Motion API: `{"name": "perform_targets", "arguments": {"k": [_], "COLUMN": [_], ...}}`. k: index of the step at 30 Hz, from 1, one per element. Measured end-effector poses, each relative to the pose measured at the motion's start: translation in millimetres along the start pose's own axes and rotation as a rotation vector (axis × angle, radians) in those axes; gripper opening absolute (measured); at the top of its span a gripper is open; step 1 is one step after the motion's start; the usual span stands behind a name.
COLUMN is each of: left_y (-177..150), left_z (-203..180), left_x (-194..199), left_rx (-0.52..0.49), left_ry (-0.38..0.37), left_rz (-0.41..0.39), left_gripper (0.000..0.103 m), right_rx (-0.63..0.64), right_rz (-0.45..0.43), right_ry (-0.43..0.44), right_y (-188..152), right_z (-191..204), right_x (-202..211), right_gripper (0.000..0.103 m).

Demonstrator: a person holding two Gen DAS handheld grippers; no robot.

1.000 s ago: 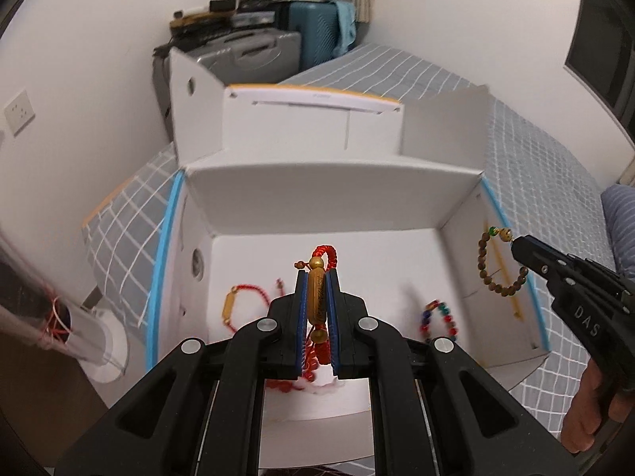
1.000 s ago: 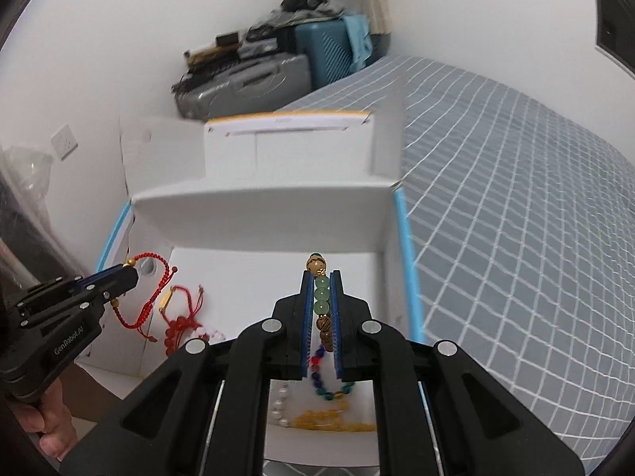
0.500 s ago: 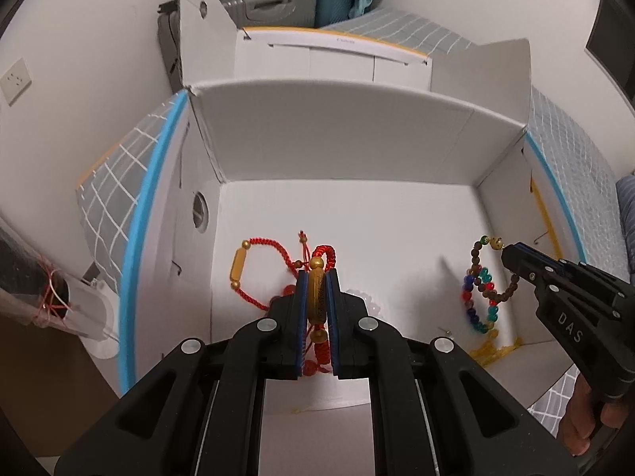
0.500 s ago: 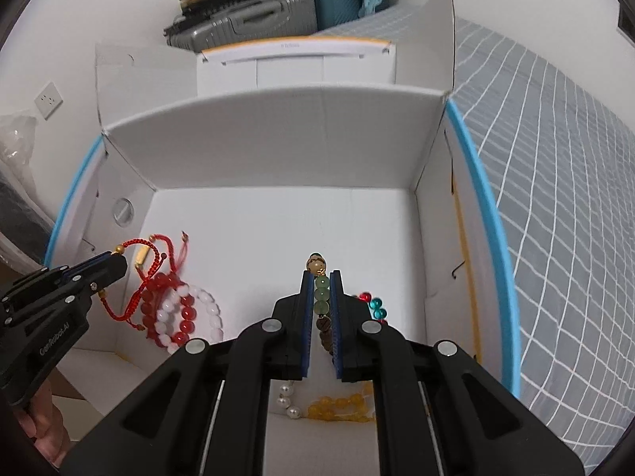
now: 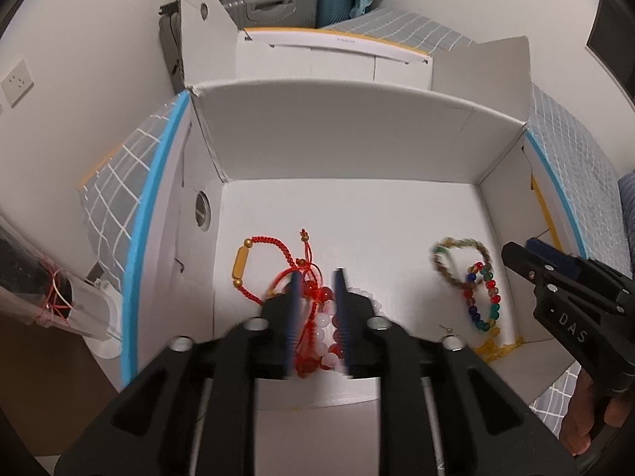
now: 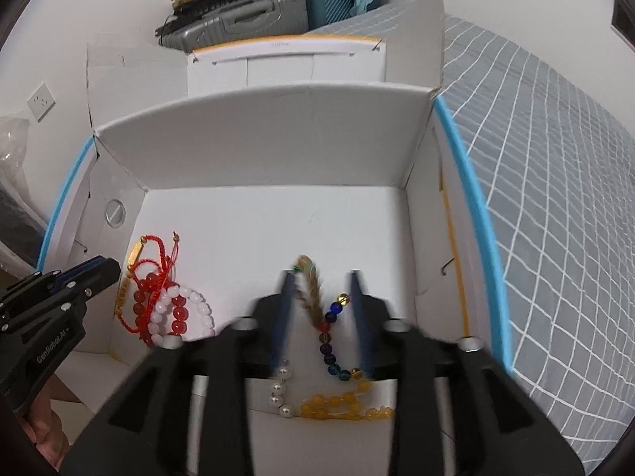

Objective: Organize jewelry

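An open white cardboard box (image 5: 349, 139) holds the jewelry. My left gripper (image 5: 316, 277) is open over the box's left side, above a red cord bracelet with gold beads (image 5: 278, 261) and red and white bead bracelets (image 5: 321, 329). My right gripper (image 6: 320, 277) is open over the right side; a brown bead bracelet (image 6: 311, 289) lies or falls between its fingers, blurred, beside a multicoloured bead bracelet (image 6: 331, 341), pearls (image 6: 279, 388) and yellow beads (image 6: 341, 400). In the left wrist view the brown bracelet (image 5: 456, 254) sits left of the right gripper (image 5: 524, 252).
The box stands on a bed with a grey checked cover (image 6: 555, 198). A second white box (image 5: 333, 59) is behind it, with suitcases (image 5: 278, 0) against the wall. A clear plastic tube (image 5: 47, 297) lies at the left.
Both grippers have opened and let go of their bracelets. The red cord bracelet dropped onto the left pile; the brown bead bracelet dropped onto the right pile. Both grippers moved lower into the box.
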State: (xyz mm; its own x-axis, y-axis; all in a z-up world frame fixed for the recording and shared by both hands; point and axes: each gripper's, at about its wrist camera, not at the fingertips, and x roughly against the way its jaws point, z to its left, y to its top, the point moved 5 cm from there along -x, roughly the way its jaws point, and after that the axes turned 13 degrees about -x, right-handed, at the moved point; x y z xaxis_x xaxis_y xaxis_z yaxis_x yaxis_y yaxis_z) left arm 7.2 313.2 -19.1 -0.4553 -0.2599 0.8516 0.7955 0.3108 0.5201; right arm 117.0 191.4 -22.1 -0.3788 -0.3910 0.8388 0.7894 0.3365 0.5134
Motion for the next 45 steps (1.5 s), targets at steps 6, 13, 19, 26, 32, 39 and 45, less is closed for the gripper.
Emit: {"name": "perform_targets", "arguments": {"k": [6,13,19,26,32,39,45], "left_y": [-2,-13,-34,-64,-86,-93,-93], "left_z": [5,14,5,-6,-12,-21,-24], "left_x": [26,73,98,108,106,107,105], "left_rx": [0.018,0.068,0.066,0.021,0.005,-0.013,-0.015], "left_ry": [0.025,0.077,0.083,0.107,0.090,0.084,0.077], "left_rz": [-0.059,-0.182,-0.242,-0.257,-0.231,-0.226,-0.221], "left_gripper": [0.060,0.088,0.097,0.097,0.097,0.097,0.097], "right_rx": [-0.020,-0.020,-0.044,-0.052,-0.056,-0.043,-0.042], "right_rz": [-0.072,-0.172,-0.226,-0.266,-0.264,-0.256,-0.246], "right_ry": [0.030,0.063,0.055,0.040,0.012,0.011,0.003], "right_y": [5,-4,-26,-60,-82,-92,-93], "right_z": [-7,-13,-22,-28,-32,-25,-25], "right_x": [30,72,91,108,114,112,111], "right_gripper": [0.064,0.091,0.095,0.095,0.095,0.095,0.095]}}
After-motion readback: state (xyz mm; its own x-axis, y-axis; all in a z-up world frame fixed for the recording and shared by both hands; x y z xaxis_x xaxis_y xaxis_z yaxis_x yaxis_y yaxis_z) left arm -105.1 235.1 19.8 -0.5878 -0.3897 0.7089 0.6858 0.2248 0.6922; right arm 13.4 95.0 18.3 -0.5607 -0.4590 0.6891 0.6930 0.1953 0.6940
